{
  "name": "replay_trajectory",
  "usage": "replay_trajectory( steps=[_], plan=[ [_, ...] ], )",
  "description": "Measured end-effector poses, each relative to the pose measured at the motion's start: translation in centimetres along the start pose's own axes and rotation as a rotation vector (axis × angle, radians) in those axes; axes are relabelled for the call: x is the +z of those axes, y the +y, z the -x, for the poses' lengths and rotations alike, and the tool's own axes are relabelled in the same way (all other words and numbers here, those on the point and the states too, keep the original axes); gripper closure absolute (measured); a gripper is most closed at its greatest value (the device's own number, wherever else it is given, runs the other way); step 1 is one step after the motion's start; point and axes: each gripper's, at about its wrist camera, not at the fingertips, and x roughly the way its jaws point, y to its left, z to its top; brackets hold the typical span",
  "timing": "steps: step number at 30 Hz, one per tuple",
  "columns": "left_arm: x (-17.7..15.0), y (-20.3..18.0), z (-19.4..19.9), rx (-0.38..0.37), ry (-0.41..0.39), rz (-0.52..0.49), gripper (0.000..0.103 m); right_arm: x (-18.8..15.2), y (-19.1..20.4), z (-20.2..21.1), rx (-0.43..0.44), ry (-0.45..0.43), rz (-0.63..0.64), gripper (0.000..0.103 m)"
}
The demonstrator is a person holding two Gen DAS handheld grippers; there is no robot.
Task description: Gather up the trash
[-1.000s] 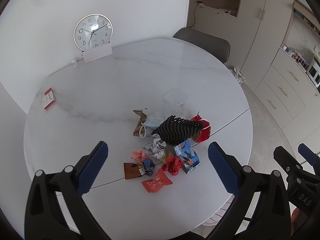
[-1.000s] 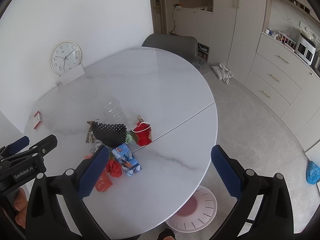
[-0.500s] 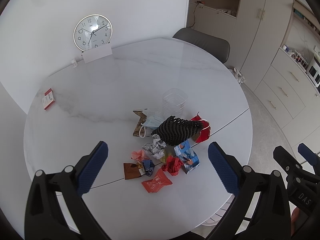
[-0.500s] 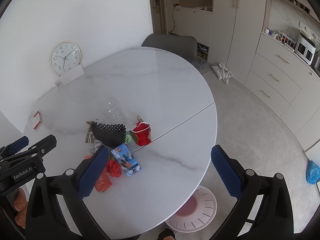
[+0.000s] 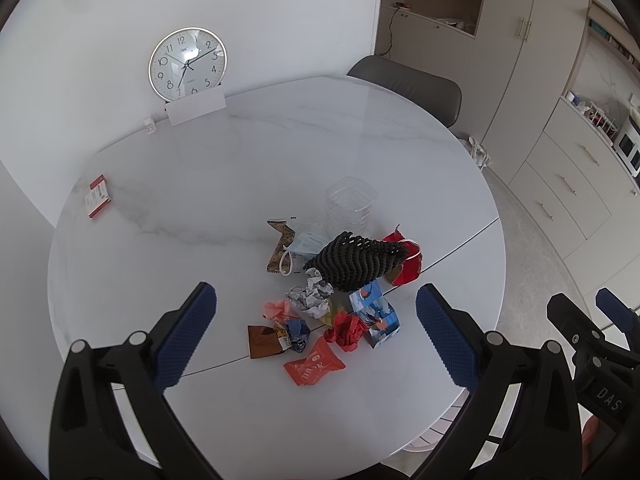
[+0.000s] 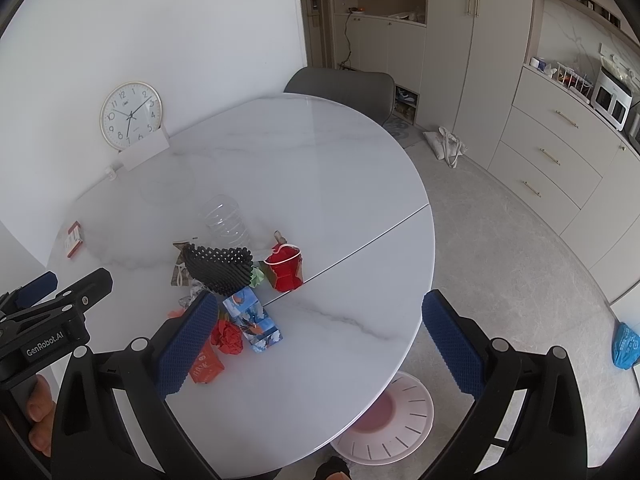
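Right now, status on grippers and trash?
Left gripper open, right gripper open, both empty above table. Trash pile untouched. Black mesh basket lies tipped among it.

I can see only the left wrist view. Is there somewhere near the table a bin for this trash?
Observer: Maybe. The right wrist view shows a round white container with a pink centre, on the floor and partly under the near edge of the table.
Operator: Does anything else lie on the floor?
Observer: Yes, a blue bag lies far to the right, apart from the table.
Operator: Does the right gripper hold anything?
Observer: No. The right gripper is open and empty, above the near part of the table.
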Motion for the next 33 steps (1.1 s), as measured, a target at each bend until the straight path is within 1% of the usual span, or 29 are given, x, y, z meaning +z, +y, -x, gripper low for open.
replay_trajectory(
  steps=[21,24,30,33],
  plan=[
    [-0.1,0.5,-0.3,-0.009,0.005,0.0,0.007,-0.3,0.2,-0.2,0.01,0.005,-0.005,0.002],
    [-0.3,1.4,-0.9,-0.015,0.003,-0.012,0.007,-0.6,0.1,-0.7,0.023,0.017,-0.01,0.002],
    [-1.8,4.7,-3.5,-0.005,0.002,-0.084,0.007,-2.4,0.5,-3.1,0.049,0.044,-0.018,0.002],
    [-3.1,6.9,-5.6,-0.024,0.032,-0.133,0.007,-3.9,1.0,-4.8,0.075,0.069,-0.021,0.002]
  ],
)
